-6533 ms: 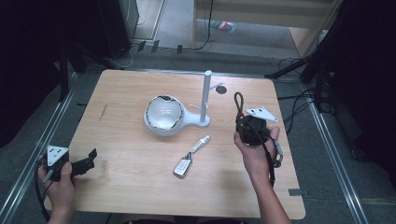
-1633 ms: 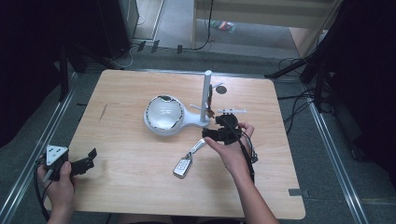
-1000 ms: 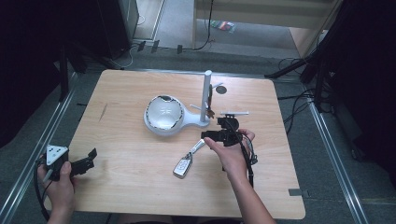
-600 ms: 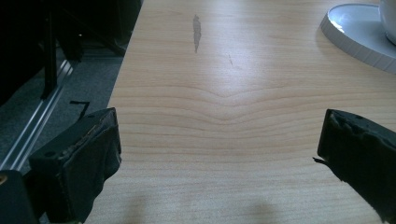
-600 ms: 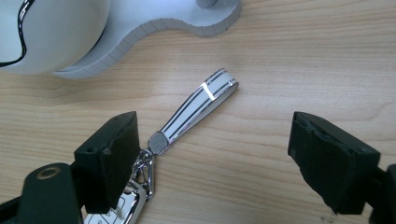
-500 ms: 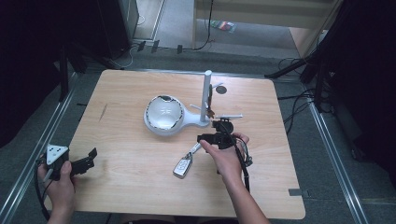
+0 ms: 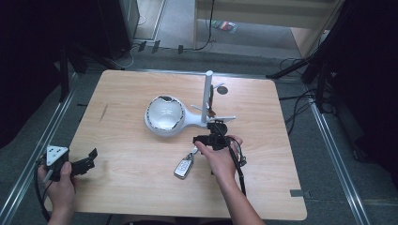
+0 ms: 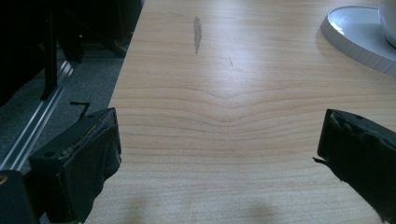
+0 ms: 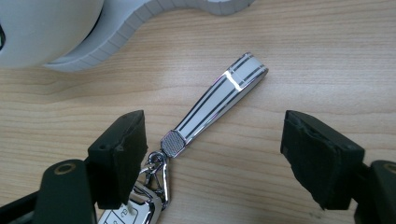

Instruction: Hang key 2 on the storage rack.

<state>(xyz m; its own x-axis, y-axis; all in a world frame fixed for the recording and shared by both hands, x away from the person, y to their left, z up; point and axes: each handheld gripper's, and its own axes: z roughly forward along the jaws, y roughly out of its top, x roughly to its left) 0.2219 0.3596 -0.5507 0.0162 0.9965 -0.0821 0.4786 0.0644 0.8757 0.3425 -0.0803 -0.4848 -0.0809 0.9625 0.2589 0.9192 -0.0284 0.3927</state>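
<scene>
My right gripper [image 9: 212, 161] hangs spread over the key fob's strap [image 9: 219, 100], which runs diagonally between the jaws; my left gripper [image 8: 219, 163], also spread, idles well apart.

High view: we look forward, down over whole counter [image 7: 141, 187]. Left claw camera: low, near left edge, facing far. Right claw camera: close above key strap [image 9: 219, 100]; both share white stand base [image 8: 357, 35].

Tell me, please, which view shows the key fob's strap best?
The right gripper view: the striped strap lies close-up between the open fingers. The high view shows it tiny beside the hand; the left gripper view looks along bare table.
</scene>
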